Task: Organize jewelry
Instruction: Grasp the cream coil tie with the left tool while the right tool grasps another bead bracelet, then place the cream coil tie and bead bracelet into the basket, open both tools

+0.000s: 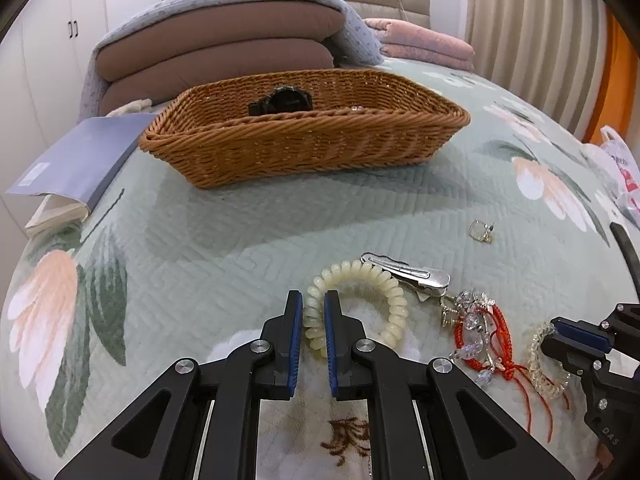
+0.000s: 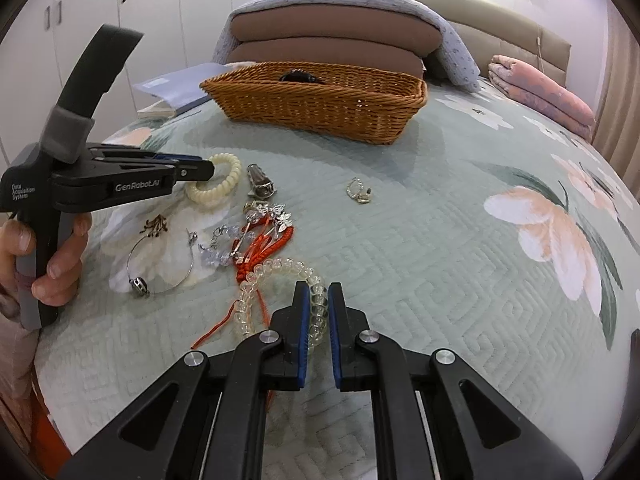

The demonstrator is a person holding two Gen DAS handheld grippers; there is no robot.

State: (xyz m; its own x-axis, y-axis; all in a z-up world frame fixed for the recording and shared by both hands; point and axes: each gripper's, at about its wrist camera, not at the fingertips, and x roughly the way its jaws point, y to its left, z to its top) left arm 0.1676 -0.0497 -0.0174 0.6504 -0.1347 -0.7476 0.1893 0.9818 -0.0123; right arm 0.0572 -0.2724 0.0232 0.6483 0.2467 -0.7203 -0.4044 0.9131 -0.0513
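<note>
Both claws are down on the bedspread (image 2: 400,220), each around a bracelet. Left claw (image 1: 314,300): jaws narrowed onto the cream coil bracelet (image 1: 360,276), one side of the ring between the blue pads (image 1: 297,340), pads right against the beads; looks like a pinch, tho whether it's bearing weight I can't tell. Right claw (image 2: 318,300): same story on the clear bead bracelet (image 2: 280,270), beads sandwiched between pads, jaws nearly closed.

Just beyond: red cord bracelet (image 2: 264,240) tangled w/ crystal bits, its tail touching the clear one. Silver hair clip (image 1: 412,274) lies against the cream coil. Thin hoop w/ charm (image 2: 160,268) left of the pile, small ring (image 2: 358,191) off alone.

Farther back: wicker basket (image 2: 320,108), something dark already inside.

Step, as I read it: double pickup, grip phase. Next move calls for a straight lift, slow on the right so the red cord doesn't drag along, then carry both fwd over the basket rim and let go.
</note>
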